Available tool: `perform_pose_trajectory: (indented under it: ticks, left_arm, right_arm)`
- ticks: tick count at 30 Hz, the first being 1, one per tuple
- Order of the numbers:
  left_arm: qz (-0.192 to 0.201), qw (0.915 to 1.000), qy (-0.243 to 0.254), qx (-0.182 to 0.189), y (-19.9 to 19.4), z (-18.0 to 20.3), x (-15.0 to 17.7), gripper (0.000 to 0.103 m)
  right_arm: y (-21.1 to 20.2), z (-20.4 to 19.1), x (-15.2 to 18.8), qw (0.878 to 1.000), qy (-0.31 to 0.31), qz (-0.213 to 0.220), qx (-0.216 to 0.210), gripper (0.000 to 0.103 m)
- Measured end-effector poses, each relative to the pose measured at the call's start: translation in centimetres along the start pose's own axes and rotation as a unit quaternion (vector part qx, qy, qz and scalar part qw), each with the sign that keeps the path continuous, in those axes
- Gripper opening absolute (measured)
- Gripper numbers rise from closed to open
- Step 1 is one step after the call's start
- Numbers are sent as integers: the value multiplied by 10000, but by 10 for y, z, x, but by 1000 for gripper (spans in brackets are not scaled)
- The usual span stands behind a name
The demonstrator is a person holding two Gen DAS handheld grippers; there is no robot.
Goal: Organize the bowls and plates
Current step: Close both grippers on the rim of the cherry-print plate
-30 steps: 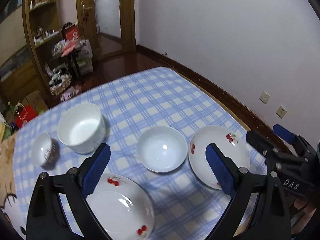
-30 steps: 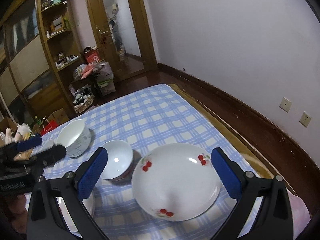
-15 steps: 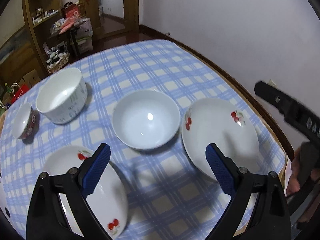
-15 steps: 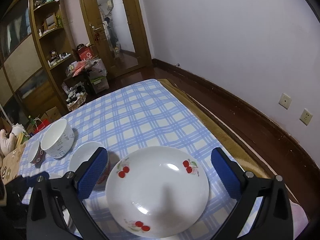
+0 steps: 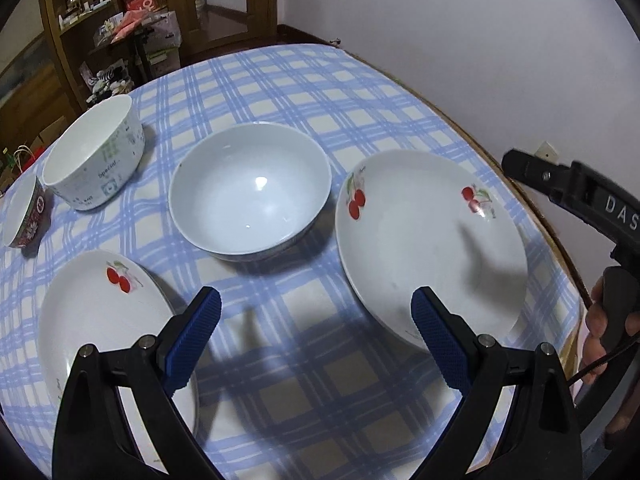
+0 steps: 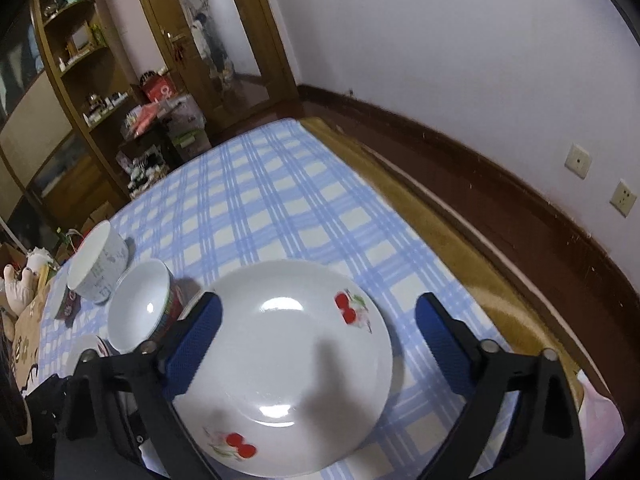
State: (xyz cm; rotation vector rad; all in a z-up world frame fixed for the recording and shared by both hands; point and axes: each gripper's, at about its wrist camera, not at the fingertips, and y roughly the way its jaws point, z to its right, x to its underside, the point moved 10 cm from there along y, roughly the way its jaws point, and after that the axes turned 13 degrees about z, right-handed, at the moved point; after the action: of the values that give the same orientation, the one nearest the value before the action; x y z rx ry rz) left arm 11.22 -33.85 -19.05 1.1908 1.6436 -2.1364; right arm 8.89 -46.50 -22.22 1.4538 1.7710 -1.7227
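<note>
On the blue checked tablecloth (image 5: 304, 92) lie two white cherry-print plates: one at the right (image 5: 428, 240) (image 6: 288, 364) and one at the near left (image 5: 100, 320). A wide white bowl (image 5: 250, 196) (image 6: 138, 310) sits between them. A tall white printed bowl (image 5: 94, 156) (image 6: 98, 262) and a small red-patterned bowl (image 5: 24, 216) stand at the far left. My left gripper (image 5: 316, 340) hovers open over the cloth between the plates. My right gripper (image 6: 318, 340) hangs open just above the right plate, its fingers straddling it.
The table's right edge (image 6: 440, 248) runs close to a wall with a dark skirting board and sockets (image 6: 578, 160). Wooden shelves (image 6: 72, 92) and a door stand beyond the far end. A hand (image 5: 600, 320) holds the right gripper's handle at the table's right side.
Both grippers have come lower and closer to the table. The right plate now fills the space under the right gripper. Both stay open.
</note>
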Motion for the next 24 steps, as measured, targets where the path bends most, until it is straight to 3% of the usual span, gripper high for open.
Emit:
perform_pose_trajectory:
  ticks: [6, 7, 13, 24]
  left_arm:
    - [-182, 9997, -101, -96, 12, 0, 11, 95]
    - [-206, 9996, -96, -153, 14, -2, 12, 94]
    - [-371, 9992, -97, -58, 24, 2, 21, 84]
    - [-466, 9987, -93, 173, 36, 18, 19, 53]
  right_arm:
    - [16, 11, 22, 9989, -39, -453, 66, 85]
    - [17, 13, 25, 9987, -37, -503, 91, 78]
    - [23, 24, 36, 9974, 41, -709, 152, 64]
    - [40, 34, 47, 9953, 211, -937, 128, 27]
